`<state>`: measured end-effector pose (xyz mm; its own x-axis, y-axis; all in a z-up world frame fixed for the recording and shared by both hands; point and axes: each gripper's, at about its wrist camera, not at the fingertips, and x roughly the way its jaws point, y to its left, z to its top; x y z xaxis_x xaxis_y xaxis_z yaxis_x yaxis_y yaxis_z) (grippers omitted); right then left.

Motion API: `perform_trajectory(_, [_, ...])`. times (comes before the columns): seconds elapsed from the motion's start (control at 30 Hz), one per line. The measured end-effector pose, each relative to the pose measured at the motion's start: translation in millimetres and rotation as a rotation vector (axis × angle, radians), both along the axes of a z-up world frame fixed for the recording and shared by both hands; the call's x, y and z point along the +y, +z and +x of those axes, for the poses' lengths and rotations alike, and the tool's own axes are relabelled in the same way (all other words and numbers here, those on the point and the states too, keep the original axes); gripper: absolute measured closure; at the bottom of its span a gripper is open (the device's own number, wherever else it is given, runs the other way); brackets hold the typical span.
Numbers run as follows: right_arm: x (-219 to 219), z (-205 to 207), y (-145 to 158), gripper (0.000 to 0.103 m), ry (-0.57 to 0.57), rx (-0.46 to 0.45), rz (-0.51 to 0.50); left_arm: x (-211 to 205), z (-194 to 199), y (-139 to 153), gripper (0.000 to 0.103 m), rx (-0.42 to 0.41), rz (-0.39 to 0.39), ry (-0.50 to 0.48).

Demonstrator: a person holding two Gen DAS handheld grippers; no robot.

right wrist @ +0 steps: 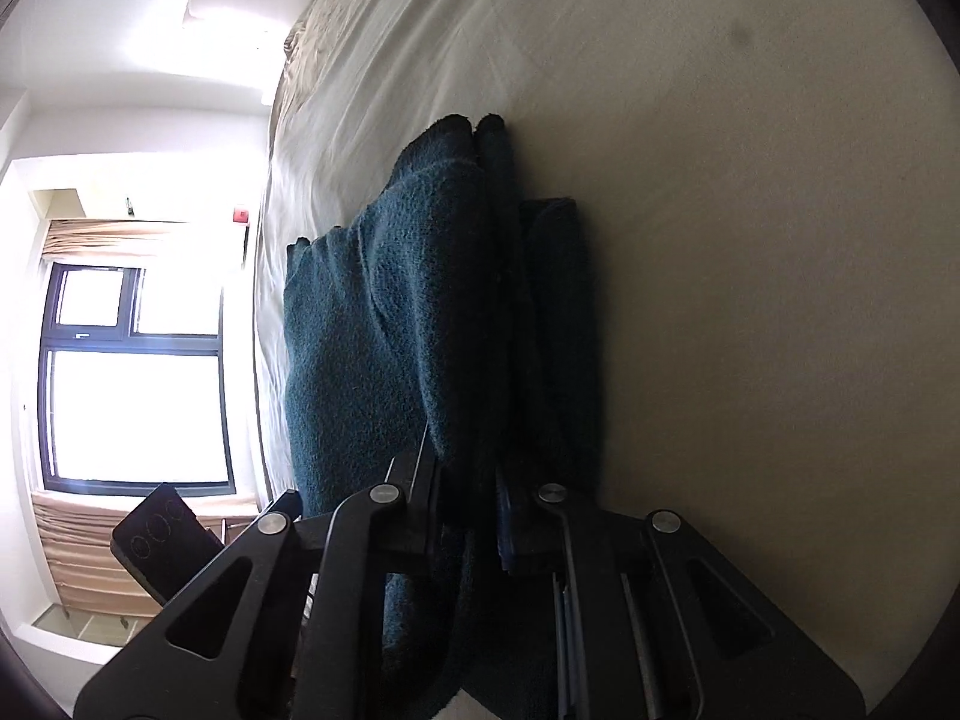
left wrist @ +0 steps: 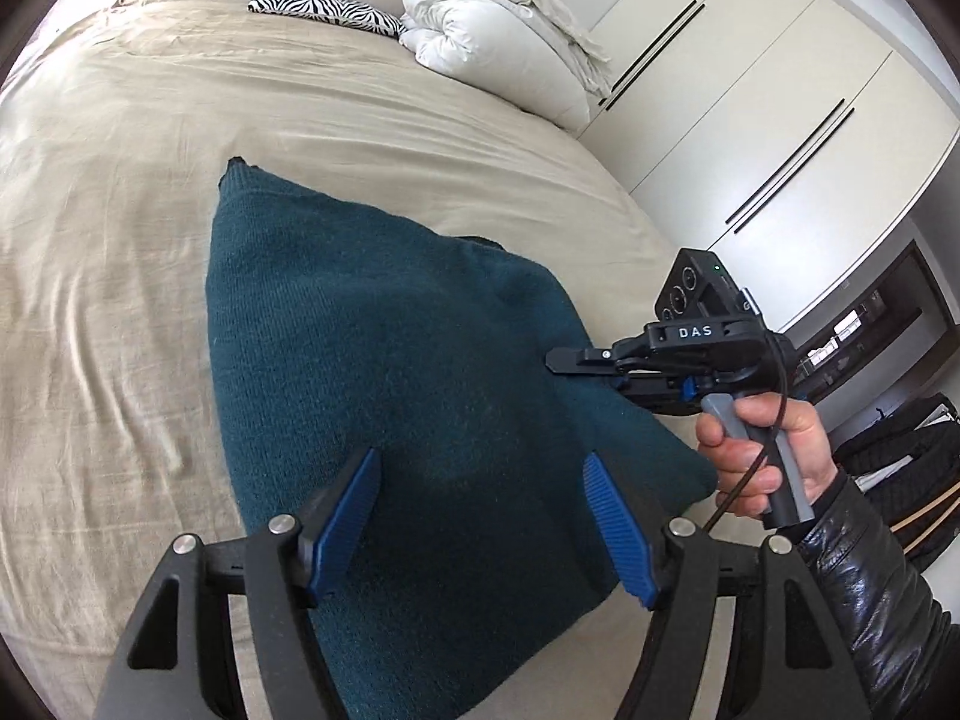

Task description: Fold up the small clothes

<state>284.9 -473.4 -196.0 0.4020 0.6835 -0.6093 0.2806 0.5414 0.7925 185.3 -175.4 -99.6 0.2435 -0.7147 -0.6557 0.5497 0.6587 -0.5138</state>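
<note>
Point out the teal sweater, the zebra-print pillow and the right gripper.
teal sweater (left wrist: 372, 348), left wrist view, middle of knit.
zebra-print pillow (left wrist: 324, 9), left wrist view, top face.
right gripper (left wrist: 561, 360), left wrist view, finger tips.

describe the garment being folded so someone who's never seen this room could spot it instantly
Start from the large bed with the beige sheet; a white duvet and a zebra-print pillow sit near its headboard. Nearer the foot lies the teal knit sweater, its edge clamped in the right gripper. It is the only dark, textured item on the pale bedding.

One teal sweater (left wrist: 384, 360), one bed (left wrist: 120, 240), one zebra pillow (left wrist: 324, 9), one white duvet (left wrist: 498, 42), two claws.
</note>
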Motion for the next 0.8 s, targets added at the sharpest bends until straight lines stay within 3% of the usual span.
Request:
perform_trajectory(0.1, [5.5, -12.9, 12.1, 0.084, 0.004, 0.03, 0.021, -2.4, -3.8, -1.6, 0.03, -0.027, 0.022, -0.01])
perform_trajectory(0.2, [19.6, -27.5, 29.9, 0.069, 0.035, 0.003, 0.046, -6.9, -3.1, -0.5, 0.03, -0.035, 0.04, -0.023])
perform_trajectory(0.23, [22.8, -35.1, 33.2, 0.059, 0.044, -0.006, 0.062, -6.4, -2.3, -1.3, 0.03, -0.03, 0.037, -0.024])
perform_trajectory(0.37, [44.3, -61.6, 33.9, 0.057, 0.089, -0.013, 0.075, -2.9, -1.6, -3.2, 0.03, -0.023, 0.033, -0.024])
perform_trajectory(0.43, [59.3, -73.2, 29.3, 0.064, 0.114, -0.016, 0.059, -3.5, -1.0, -3.6, 0.03, -0.027, 0.036, -0.026])
perform_trajectory(0.47, [60.8, -76.4, 29.5, 0.075, 0.128, -0.015, 0.043, -3.0, -1.8, -3.8, 0.03, -0.026, 0.034, -0.026])
perform_trajectory(0.57, [55.5, -84.2, 22.3, 0.093, 0.132, -0.009, 0.048, -0.9, -2.2, -5.4, 0.03, -0.022, 0.022, -0.031])
perform_trajectory(0.7, [38.2, -95.5, -9.0, 0.097, 0.112, -0.003, 0.132, 3.0, -4.9, -9.9, 0.03, -0.017, -0.002, -0.047])
perform_trajectory(0.8, [39.9, -100.2, -5.2, 0.097, 0.111, -0.029, 0.145, 6.4, -6.8, -9.2, 0.03, -0.019, -0.01, -0.048])
